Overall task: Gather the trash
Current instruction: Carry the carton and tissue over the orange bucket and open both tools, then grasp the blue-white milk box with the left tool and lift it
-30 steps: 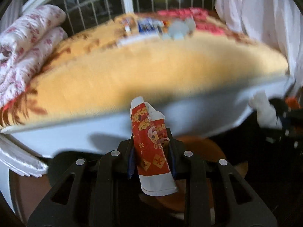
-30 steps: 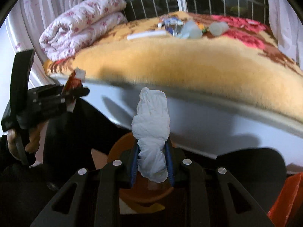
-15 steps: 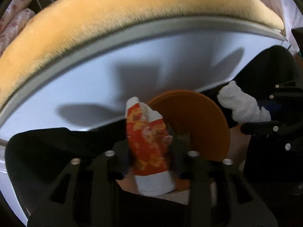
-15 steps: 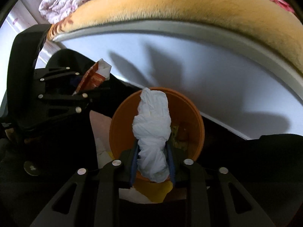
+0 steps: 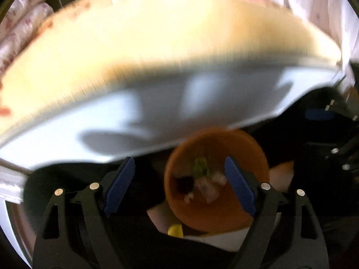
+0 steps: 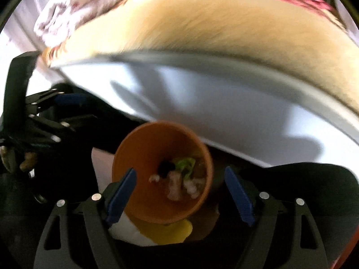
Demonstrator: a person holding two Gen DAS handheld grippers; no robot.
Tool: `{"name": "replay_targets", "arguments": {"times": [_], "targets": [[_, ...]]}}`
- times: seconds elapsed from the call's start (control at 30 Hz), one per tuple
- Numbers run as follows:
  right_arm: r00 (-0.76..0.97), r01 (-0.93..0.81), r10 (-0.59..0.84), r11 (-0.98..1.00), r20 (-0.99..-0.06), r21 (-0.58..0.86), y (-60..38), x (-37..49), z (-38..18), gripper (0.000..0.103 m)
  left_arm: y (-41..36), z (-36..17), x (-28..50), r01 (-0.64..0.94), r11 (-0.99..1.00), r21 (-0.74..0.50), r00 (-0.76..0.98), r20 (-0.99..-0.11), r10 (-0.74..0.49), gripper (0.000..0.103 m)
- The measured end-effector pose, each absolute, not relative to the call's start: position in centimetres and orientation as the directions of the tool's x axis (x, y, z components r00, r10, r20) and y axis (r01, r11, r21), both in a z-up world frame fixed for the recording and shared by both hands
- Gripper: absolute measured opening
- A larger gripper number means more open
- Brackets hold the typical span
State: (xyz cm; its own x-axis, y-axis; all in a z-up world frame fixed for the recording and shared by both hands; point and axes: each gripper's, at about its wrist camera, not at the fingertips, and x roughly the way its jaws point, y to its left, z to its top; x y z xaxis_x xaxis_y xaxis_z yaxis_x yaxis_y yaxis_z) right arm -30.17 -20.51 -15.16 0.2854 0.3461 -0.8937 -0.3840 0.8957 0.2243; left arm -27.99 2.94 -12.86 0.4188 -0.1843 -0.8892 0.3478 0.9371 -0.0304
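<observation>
Scraps lie in the orange bin; both hand-held grippers, left and right, are opening, empty. Litter on the bed at twelve o'clock remains.

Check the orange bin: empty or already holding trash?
Holding trash. Inside the orange bin, pale crumpled scraps and a green piece lie at the bottom; the left wrist view shows the same.

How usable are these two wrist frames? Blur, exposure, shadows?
Left wrist: heavy motion smear on the blanket, overexposed; orange bin soft, left gripper sharp. Right wrist: milder blur on the bed side, which carries gripper shadows; bin contents smeared, right gripper sharp.
</observation>
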Motion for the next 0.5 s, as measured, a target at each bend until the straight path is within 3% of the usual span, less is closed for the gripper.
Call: {"name": "replay_targets", "arguments": {"times": [0.2, 0.37, 0.5], "targets": [[0.431, -0.330, 0.360, 0.916, -0.828, 0.227, -21.9, -28.7, -13.7, 0.096, 3.6, -5.2, -21.1, 0.350, 0.936, 0.041, 0.554, -0.815, -0.171, 0.086], [0.460, -0.301, 0.379, 0.917, -0.803, 0.260, -21.3, -27.8, -14.7, 0.097, 4.0, 0.4, -11.4, 0.251, 0.968, -0.010, 0.640, -0.748, -0.174, 0.090], [0.452, -0.333, 0.375, 0.913, -0.809, 0.237, -20.3, -27.9, -15.4, 0.097, 2.5, 1.2, -5.1, 0.232, 0.970, -0.075, 0.601, -0.773, -0.204, 0.090]]}}
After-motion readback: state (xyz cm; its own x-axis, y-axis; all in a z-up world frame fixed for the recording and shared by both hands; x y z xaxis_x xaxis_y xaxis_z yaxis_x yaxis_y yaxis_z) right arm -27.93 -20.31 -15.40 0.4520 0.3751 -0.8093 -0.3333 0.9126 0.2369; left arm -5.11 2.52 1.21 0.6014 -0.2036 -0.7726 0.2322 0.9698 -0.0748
